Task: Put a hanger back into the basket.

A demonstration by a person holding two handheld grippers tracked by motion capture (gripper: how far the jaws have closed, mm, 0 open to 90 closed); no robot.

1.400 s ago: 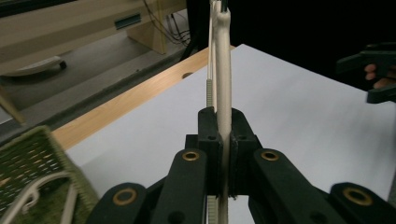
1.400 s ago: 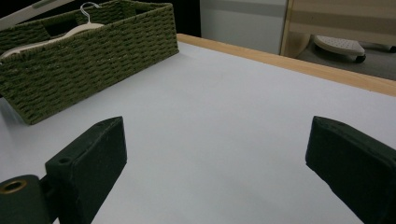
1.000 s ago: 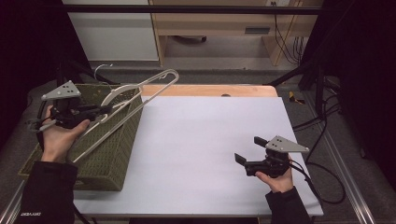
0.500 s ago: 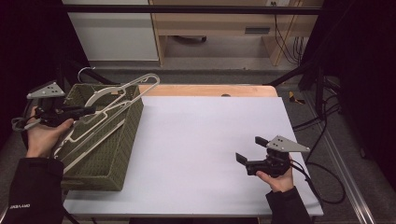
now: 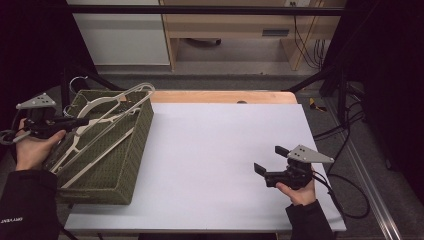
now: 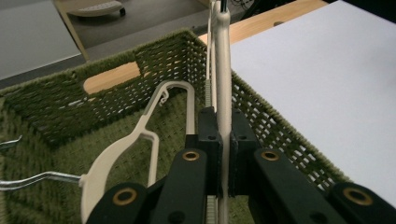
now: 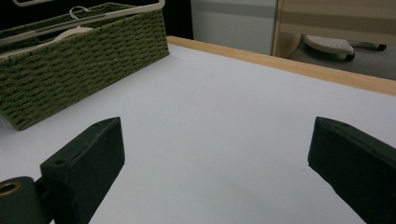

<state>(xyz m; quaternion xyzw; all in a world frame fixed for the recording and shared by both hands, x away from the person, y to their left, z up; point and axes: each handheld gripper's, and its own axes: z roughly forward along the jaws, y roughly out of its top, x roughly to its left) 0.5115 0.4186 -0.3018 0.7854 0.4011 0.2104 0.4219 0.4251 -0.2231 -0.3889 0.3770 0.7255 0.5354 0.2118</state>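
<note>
My left gripper (image 5: 83, 121) is shut on the thin bar of a cream plastic hanger (image 5: 131, 93), held slanted over a green woven basket (image 5: 131, 165) at the table's left edge. In the left gripper view both jaws clamp that bar (image 6: 223, 112) above the basket's inside. Another cream hanger (image 6: 122, 151) with a metal hook lies in the basket below; it also shows from above (image 5: 92, 159). My right gripper (image 5: 270, 160) rests low at the table's right front, open with nothing between its jaws (image 7: 219, 140).
The white tabletop (image 5: 220, 145) stretches bare between basket and right gripper, with a wooden strip (image 5: 220, 97) along its far edge. The basket (image 7: 79, 70) stands far left in the right gripper view. Cables hang off the table's right side.
My left hand has carried the hanger leftward and slightly down, so more of it now lies over the basket. The right gripper has stayed put.
</note>
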